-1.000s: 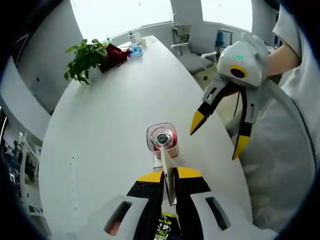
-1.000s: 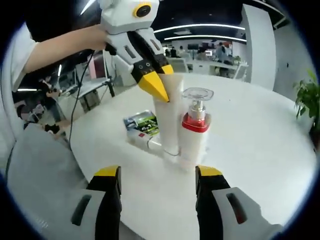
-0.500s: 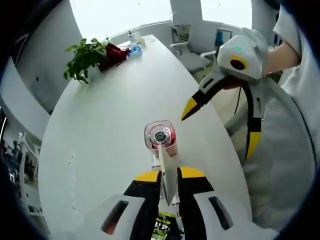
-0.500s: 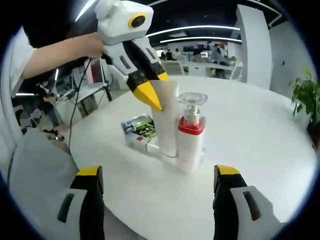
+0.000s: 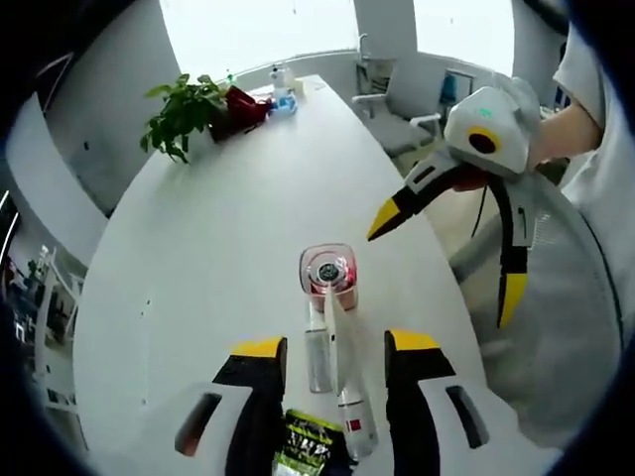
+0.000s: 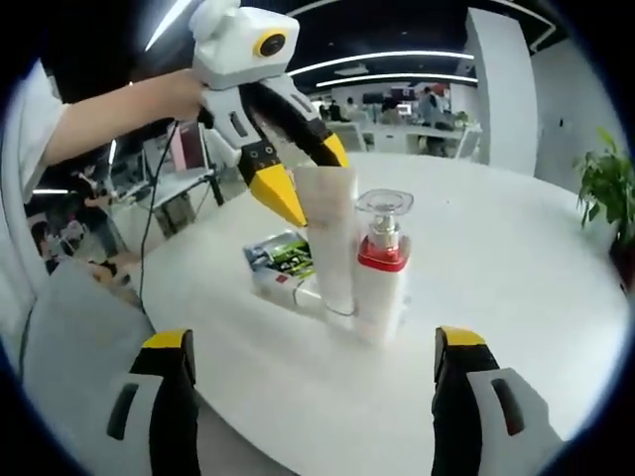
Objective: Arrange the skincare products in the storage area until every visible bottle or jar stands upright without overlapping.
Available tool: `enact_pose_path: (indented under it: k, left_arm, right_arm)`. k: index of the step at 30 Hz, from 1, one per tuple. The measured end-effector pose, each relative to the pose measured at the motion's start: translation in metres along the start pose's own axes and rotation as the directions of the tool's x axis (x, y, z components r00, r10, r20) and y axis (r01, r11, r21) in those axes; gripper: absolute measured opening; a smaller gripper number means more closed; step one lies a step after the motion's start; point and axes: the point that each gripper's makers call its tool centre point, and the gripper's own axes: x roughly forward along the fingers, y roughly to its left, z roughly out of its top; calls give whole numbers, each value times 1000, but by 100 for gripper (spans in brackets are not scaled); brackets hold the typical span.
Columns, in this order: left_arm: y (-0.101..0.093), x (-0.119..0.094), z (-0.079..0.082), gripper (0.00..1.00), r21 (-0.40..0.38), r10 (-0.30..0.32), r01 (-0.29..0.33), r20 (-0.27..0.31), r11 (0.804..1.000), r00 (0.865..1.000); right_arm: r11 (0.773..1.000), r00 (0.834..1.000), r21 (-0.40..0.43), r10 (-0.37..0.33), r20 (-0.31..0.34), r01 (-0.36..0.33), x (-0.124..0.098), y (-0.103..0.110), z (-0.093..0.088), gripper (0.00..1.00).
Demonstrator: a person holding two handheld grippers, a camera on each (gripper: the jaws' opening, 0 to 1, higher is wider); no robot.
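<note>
My left gripper (image 5: 332,347) has just let go: half a second ago its jaws were pinched on the flat crimped top of the white tube (image 5: 337,342), and now they stand well apart on either side of it, touching nothing. In the right gripper view the same left gripper (image 6: 303,183) hangs just over the tube's top edge with its yellow tips spread. The tube (image 6: 330,238) stays up on its cap without my grip, so I judge that this piece is placed and standing.

My right gripper (image 6: 308,342) is also wide open, wider than a second ago, holding nothing and kept back from the group. From the left gripper view it (image 5: 446,248) hovers above the table's edge, off to the side of the bottles.

The tube stands on the white table (image 5: 198,248) right against the pump bottle (image 6: 382,268), white with a red collar and clear cap, which is upright too; I cannot tell whether they touch or merely sit side by side. Behind the tube's foot, a small white bottle (image 6: 298,288) with a red label lies flat, and just beyond it a green-and-black packet (image 6: 283,253) lies flat as well. So two stand, and the lying bottle looks like my next job. A potted plant (image 5: 184,109) sits far off down the table.
</note>
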Motion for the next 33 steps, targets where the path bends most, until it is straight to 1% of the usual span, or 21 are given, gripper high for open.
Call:
enact_pose_path:
  k: [3, 5, 7, 9, 10, 13, 14, 19, 21, 22, 24, 27, 30, 33]
  left_arm:
    - [2, -5, -1, 59, -16, 19, -19, 10, 1000, 1000]
    - [5, -9, -2, 62, -34, 35, -34, 21, 999, 999]
    - [3, -13, -4, 63, -56, 36, -34, 33, 998, 999]
    - [2, -18, -5, 67, -79, 48, -44, 46, 996, 998]
    - [2, -20, -5, 71, -84, 56, -52, 53, 995, 997]
    - [-2, -27, -7, 87, -98, 76, -70, 61, 993, 995]
    - [-3, -29, -7, 90, -98, 82, -75, 63, 992, 995]
    - [-5, -38, -11, 92, -135, 106, -95, 78, 986, 991]
    - [-6, -42, -14, 92, -151, 115, -102, 82, 983, 990]
    - [-11, -44, -13, 93, -158, 122, -108, 82, 982, 989]
    - [-16, -47, -14, 94, -166, 132, -117, 84, 979, 988]
    - [-17, -54, -20, 94, -186, 148, -131, 83, 974, 985]
    - [-22, -63, -26, 96, -224, 182, -159, 85, 961, 980]
    - [-33, -73, -34, 98, -296, 216, -176, 110, 939, 970]
  right_arm:
    - [1000, 1000, 1, 0, 8, 0, -1, 2, 4, 99]
    - [1000, 1000, 3, 1, 12, -1, -1, 3, 6, 99]
    - [1000, 1000, 7, 1, 15, -1, -1, 5, 8, 99]
    - [1000, 1000, 13, 3, 19, -3, -1, 7, 10, 99]
    - [1000, 1000, 16, 2, 21, -3, -2, 8, 11, 99]
    - [1000, 1000, 23, -7, 21, 6, -3, 11, 10, 99]
    - [1000, 1000, 28, -7, 20, 7, -3, 11, 10, 99]
    - [998, 1000, 61, -17, 22, 16, -5, 14, 9, 99]
    - [998, 999, 61, -23, 27, 21, -6, 15, 9, 99]
    - [998, 999, 61, -30, 30, 28, -6, 14, 10, 99]
    - [998, 999, 54, -42, 30, 40, -7, 13, 9, 99]
    - [998, 998, 26, -58, -2, 58, -6, 8, 1, 99]
    - [998, 998, 28, -58, -3, 59, -6, 7, -1, 99]
    - [997, 997, -6, -74, 11, 74, -6, 6, 3, 99]
